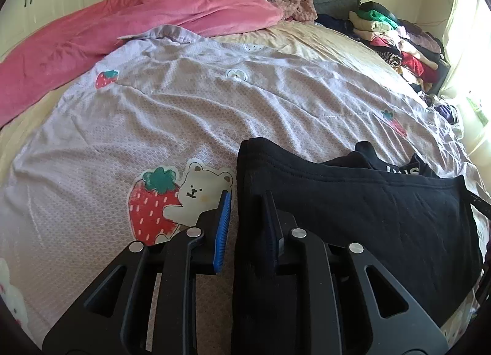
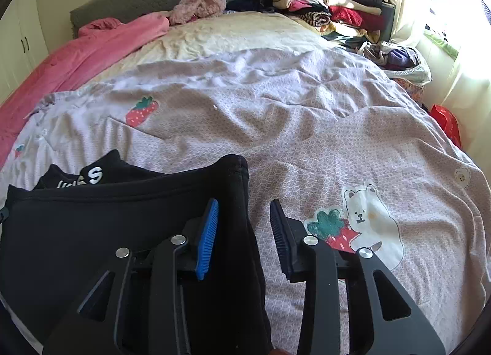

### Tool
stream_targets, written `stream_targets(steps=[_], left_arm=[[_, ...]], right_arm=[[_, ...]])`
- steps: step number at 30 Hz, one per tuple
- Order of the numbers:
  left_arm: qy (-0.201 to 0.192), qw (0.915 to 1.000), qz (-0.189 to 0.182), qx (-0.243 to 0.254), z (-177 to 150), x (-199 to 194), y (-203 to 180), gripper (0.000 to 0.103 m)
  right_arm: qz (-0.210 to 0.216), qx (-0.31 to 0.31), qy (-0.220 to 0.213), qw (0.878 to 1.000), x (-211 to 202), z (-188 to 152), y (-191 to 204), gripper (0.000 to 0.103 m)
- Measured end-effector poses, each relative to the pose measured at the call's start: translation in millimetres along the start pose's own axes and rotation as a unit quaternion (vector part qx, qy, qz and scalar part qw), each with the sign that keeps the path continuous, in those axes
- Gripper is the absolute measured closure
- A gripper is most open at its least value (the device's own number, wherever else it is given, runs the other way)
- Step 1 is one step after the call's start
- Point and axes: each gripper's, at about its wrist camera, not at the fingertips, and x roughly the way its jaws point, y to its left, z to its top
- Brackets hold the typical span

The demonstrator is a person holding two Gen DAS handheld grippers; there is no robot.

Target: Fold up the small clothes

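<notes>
The black garment (image 1: 353, 210) is lying on the bed's quilt (image 1: 184, 115), spanning between both tools. The left tool (image 1: 248, 217) and right tool (image 2: 244, 232) are each standing spread, straddling an edge; both should be pinching evenly before lifting, keeping the hem taut.
</notes>
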Motion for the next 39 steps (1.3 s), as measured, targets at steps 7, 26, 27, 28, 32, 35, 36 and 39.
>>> stream_targets(steps=[7, 26, 27, 28, 32, 35, 36, 39], left_arm=[[-0.005, 1.0000, 0.000, 0.004, 2, -14, -1, 0.076], [-0.034, 0.9987, 0.012, 0.035, -11, -68, -9, 0.061], [-0.036, 0.9986, 0.009, 0.037, -14, -71, -10, 0.060], [-0.039, 0.9985, 0.008, 0.039, -16, -74, -11, 0.059], [-0.044, 0.9971, 0.010, 0.062, -25, -85, -20, 0.054], [-0.048, 0.9962, 0.005, 0.072, -31, -90, -27, 0.054], [-0.048, 0.9957, 0.002, 0.078, -35, -93, -31, 0.054], [-0.049, 0.9943, 0.002, 0.095, -42, -95, -39, 0.051]], right_arm=[[0.009, 0.000, -0.016, 1.000, -21, -6, 0, 0.055], [0.059, -0.059, -0.062, 0.995, -103, -42, 36, 0.046], [0.062, -0.062, -0.063, 0.994, -106, -45, 38, 0.046], [0.064, -0.063, -0.064, 0.994, -108, -47, 40, 0.046], [0.075, -0.073, -0.062, 0.993, -116, -61, 48, 0.046], [0.077, -0.083, -0.059, 0.992, -118, -70, 56, 0.044], [0.077, -0.086, -0.059, 0.992, -119, -73, 59, 0.044], [0.083, -0.090, -0.055, 0.991, -120, -82, 64, 0.044]])
